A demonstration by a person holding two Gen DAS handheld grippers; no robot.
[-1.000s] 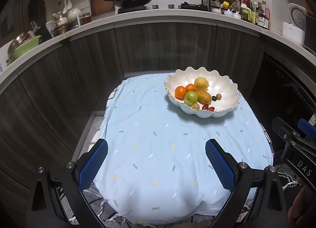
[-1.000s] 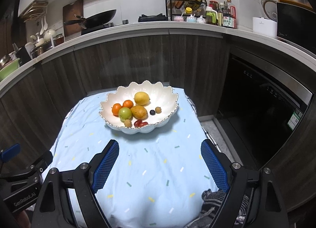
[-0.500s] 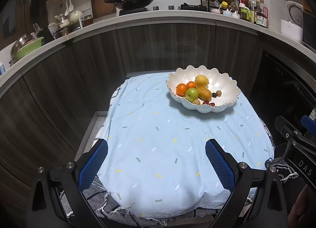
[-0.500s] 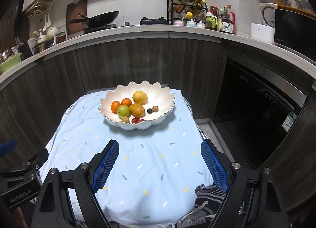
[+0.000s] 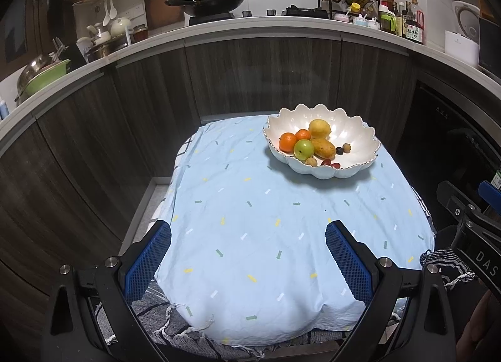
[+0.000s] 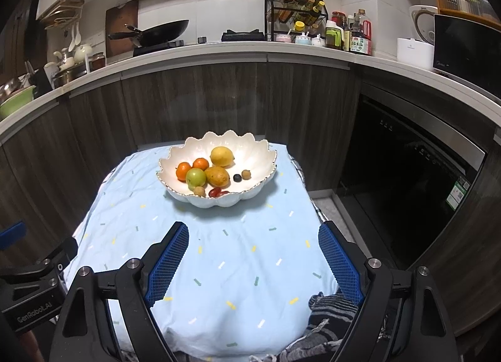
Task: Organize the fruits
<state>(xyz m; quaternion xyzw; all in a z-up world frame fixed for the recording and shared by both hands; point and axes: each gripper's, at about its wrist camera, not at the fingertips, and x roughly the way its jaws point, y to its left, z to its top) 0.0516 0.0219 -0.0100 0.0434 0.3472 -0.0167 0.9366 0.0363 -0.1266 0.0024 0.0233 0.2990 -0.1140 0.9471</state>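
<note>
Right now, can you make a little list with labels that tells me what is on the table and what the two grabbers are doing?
table cover: light blue cloth with small coloured dashes
bowl: white, scalloped rim, at the far end of the cloth
in the bowl: lemon, two oranges, green apple, mango, a few small fruits
left gripper: open, empty, above the near end of the cloth
right gripper: open, empty, short of the bowl
fruit outside the bowl: none seen

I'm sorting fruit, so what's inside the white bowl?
The bowl holds a lemon, two oranges, a green apple, a mango and small fruits. Anything beneath them is hidden.
</note>
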